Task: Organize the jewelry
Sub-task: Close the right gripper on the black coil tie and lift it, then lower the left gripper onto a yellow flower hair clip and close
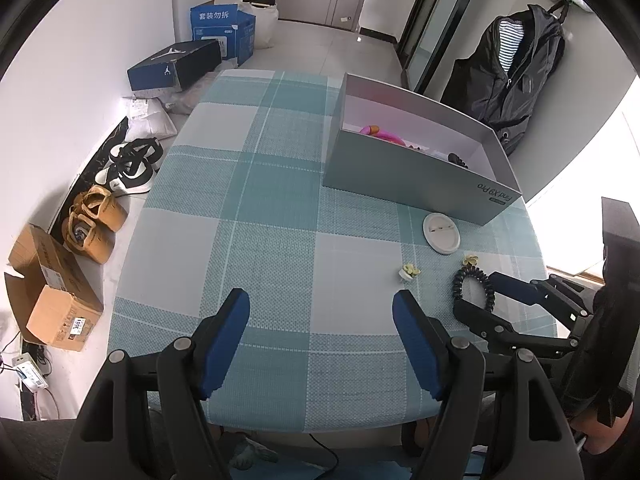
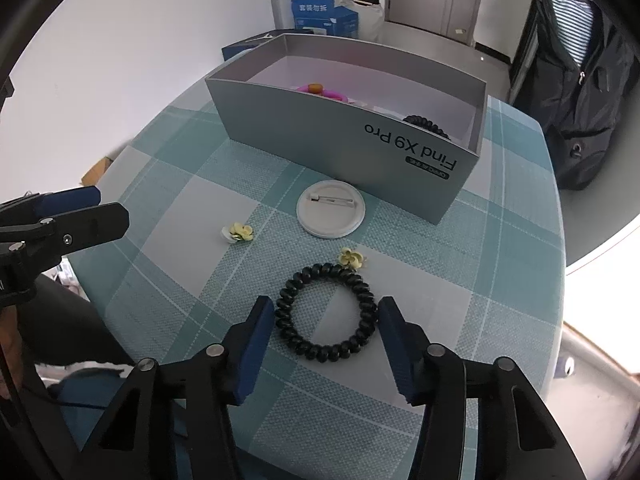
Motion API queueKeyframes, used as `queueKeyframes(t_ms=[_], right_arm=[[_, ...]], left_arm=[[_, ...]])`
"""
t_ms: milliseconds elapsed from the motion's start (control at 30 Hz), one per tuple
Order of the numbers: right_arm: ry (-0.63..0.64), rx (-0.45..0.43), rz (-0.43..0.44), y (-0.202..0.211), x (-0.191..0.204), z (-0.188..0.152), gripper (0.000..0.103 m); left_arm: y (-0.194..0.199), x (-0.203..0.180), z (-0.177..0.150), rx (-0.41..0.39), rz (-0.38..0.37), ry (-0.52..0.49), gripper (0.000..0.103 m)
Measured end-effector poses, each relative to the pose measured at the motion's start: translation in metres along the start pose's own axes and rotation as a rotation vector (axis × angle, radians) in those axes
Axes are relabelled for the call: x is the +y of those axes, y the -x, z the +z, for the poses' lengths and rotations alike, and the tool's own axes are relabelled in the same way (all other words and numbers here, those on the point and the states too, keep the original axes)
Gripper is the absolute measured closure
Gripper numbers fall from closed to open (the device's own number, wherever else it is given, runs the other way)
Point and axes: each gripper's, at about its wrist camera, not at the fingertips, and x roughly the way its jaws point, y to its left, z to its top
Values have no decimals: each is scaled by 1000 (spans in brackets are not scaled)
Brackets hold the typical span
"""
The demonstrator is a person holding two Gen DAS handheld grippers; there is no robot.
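Note:
A black coil hair tie (image 2: 326, 350) with a small yellow flower (image 2: 352, 258) lies on the checked tablecloth. My right gripper (image 2: 325, 308) straddles it, one blue pad close to each side. The ring keeps its round shape, so the jaws are open. In the left wrist view the same tie (image 1: 460, 280) sits between the right gripper's (image 1: 476, 294) fingers. A loose yellow flower piece (image 2: 239, 232) and a white round pin badge (image 2: 330, 208) lie nearby. Behind stands a grey box (image 2: 340, 136) holding a pink item (image 2: 320, 89) and another black coil tie (image 2: 426, 123). My left gripper (image 1: 320, 300) is open over bare cloth.
The table's near edge (image 1: 320, 426) runs just under the left gripper. On the floor to the left are shoes (image 1: 128, 168), a cardboard box (image 1: 52, 292) and shoe boxes (image 1: 176, 66). A black jacket (image 1: 516, 72) hangs at the far right.

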Motion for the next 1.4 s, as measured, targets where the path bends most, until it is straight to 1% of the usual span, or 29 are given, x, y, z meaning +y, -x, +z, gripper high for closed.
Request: queueKeyframes(t_ms=[100, 200, 400, 800, 1000, 1233, 1400], right_arm=[[10, 0, 3, 2, 2, 0, 57], [12, 0, 5, 3, 1, -1, 58], [-14, -5, 33, 3, -2, 0, 59], [-61, -56, 121, 18, -12, 7, 59], [-108, -96, 151, 32, -25, 9, 59], [-171, -165, 172, 53, -42, 7, 59], [-209, -184, 180, 59, -55, 7, 59]], left_arm=[[0, 0, 0, 1, 3, 2, 33], [0, 0, 0, 2, 3, 6, 33], [-1, -1, 0, -1, 5, 1, 33], [-9, -4, 1, 18, 12, 14, 33], [-11, -20, 2, 1, 24, -36, 33], [-19, -42, 5, 15, -7, -94, 33], [-25, -52, 10, 24, 16, -134, 33]])
